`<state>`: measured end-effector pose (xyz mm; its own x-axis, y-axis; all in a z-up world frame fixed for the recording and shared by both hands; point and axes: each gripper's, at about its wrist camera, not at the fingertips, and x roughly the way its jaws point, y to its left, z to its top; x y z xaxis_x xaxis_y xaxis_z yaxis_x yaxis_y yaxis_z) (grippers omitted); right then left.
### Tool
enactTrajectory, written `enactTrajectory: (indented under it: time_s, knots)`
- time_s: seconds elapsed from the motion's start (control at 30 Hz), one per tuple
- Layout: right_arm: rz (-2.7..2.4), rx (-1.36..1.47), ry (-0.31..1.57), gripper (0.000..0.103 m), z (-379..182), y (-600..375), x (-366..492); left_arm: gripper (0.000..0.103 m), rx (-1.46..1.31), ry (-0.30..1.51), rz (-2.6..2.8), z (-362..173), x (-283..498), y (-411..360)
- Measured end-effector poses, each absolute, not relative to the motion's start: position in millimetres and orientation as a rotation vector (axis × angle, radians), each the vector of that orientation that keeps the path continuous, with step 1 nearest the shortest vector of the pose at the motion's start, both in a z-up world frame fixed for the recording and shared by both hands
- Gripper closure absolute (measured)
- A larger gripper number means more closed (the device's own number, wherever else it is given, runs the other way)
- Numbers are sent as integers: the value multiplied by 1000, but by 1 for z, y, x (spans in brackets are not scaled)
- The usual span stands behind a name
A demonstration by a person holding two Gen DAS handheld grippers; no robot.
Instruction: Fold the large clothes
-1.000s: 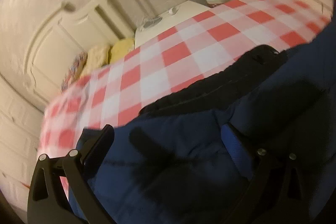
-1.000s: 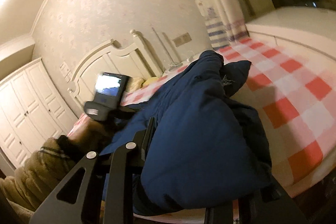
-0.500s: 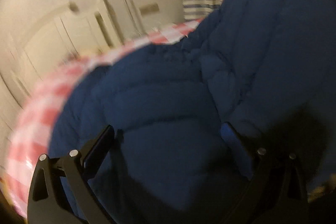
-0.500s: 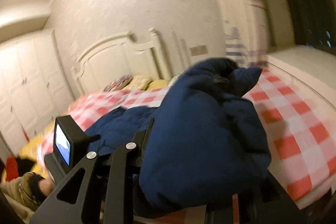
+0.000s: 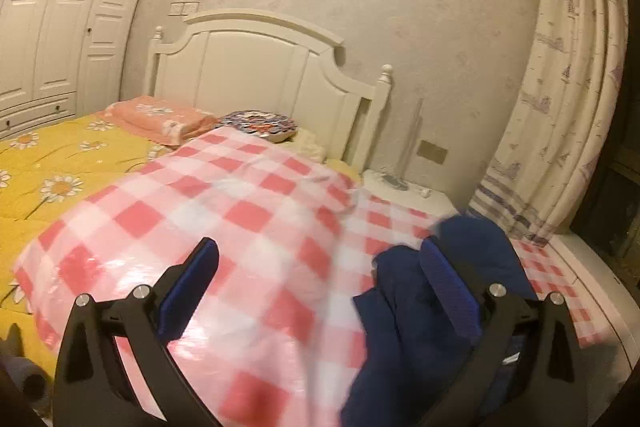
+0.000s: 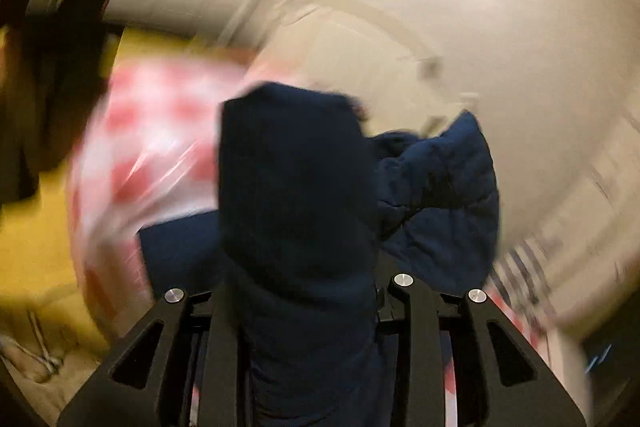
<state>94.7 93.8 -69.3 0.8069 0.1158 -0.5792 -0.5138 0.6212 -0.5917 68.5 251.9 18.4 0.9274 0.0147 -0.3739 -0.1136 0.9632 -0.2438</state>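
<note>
Folding is just starting

The right gripper (image 6: 308, 307) is squeezing the bunched blue coat (image 6: 304, 187); the left gripper (image 5: 320, 263) is hanging wide apart.

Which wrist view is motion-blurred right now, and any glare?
Right wrist view: heavy rotational smear over walls and checkered cloth; only the right gripper and the navy jacket it clamps stay fairly sharp. Left wrist view: room mostly sharp, slight blur near the left gripper, glossy glare on the cloth's near edge.
</note>
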Motion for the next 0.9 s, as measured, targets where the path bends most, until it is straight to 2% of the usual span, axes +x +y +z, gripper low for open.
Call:
enactTrajectory:
  time_s: [0.03, 0.07, 0.13, 0.27, 0.43, 0.57, 0.67, 0.8, 0.87, 0.9]
  knots:
    - [378, -893, 540, 59, -87, 105, 98, 3, -258, 387, 58, 17, 66, 253]
    - [317, -1036, 474, 56, -113, 121, 96, 3, -240, 403, 32, 15, 64, 248]
    - [255, -1145, 418, 50, -133, 131, 92, 3, -187, 432, -41, 15, 71, 234]
    - [282, -1078, 432, 46, -125, 118, 98, 3, -53, 475, -217, 30, 104, 183]
    - [255, -1129, 381, 41, -128, 127, 95, 3, 116, 576, -387, 30, 171, 106]
    - [295, -1101, 379, 35, -123, 128, 81, 2, 234, 752, -298, -22, 240, 69]
    - [370, -1059, 397, 25, -112, 120, 72, 2, 251, 719, -229, -63, 260, 74]
    - [558, -902, 437, 26, -81, 90, 51, 2, 269, 667, -71, -70, 254, 83]
    - [605, -709, 456, 41, -55, 56, 55, 2, 264, 655, -44, -73, 253, 88]
    - [596, -629, 460, 44, -45, 39, 60, 2, 254, 659, -45, -74, 254, 90]
